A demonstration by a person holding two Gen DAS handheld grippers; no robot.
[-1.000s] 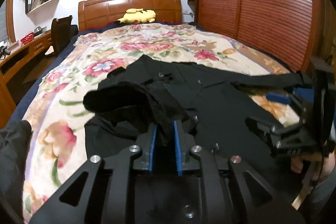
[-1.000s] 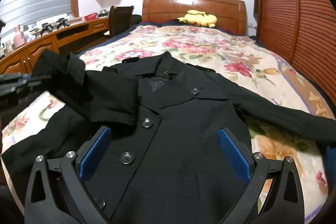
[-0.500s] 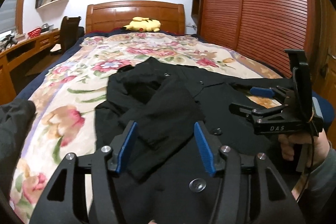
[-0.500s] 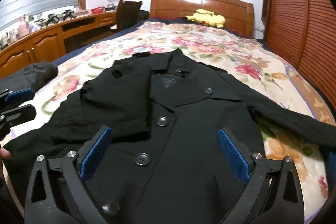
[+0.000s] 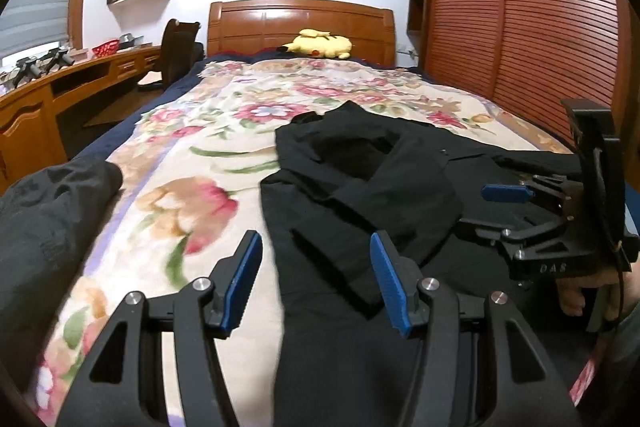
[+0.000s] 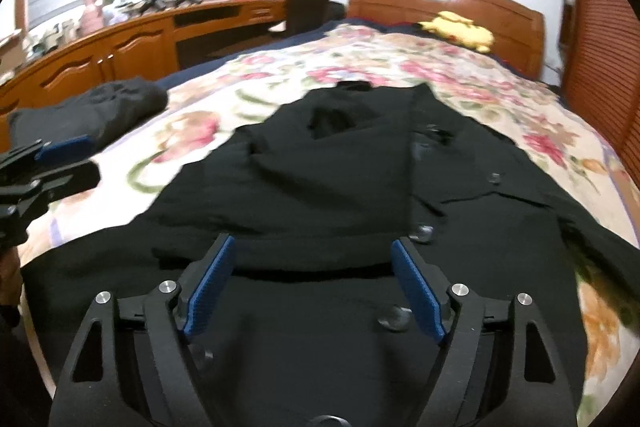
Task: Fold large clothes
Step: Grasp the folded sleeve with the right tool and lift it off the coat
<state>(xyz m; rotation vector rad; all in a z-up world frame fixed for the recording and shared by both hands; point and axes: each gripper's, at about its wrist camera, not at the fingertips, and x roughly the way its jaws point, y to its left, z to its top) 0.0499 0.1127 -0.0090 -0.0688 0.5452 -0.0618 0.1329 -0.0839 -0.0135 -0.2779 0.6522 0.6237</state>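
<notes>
A black button-front coat [image 5: 360, 195] lies spread on the floral bedspread [image 5: 208, 163], also in the right wrist view [image 6: 340, 187]. Its left sleeve [image 5: 392, 187] is folded across the chest. My left gripper [image 5: 316, 267] is open and empty, low over the coat's left edge. My right gripper [image 6: 312, 275] is open and empty above the coat's lower front, near its buttons [image 6: 424, 233]. The right gripper also shows in the left wrist view [image 5: 520, 211], and the left gripper in the right wrist view [image 6: 60, 163].
A dark garment [image 5: 44, 219] is piled at the bed's left edge. A yellow plush toy [image 5: 320, 45] lies by the wooden headboard [image 5: 300, 23]. A wooden desk [image 5: 36, 107] and chair [image 5: 176, 51] stand left of the bed. Slatted wardrobe doors [image 5: 520, 27] run along the right.
My left gripper let go of the sleeve, opened, and drew back to the left. The sleeve now lies folded on the coat. My right gripper swung left over the coat's front.
</notes>
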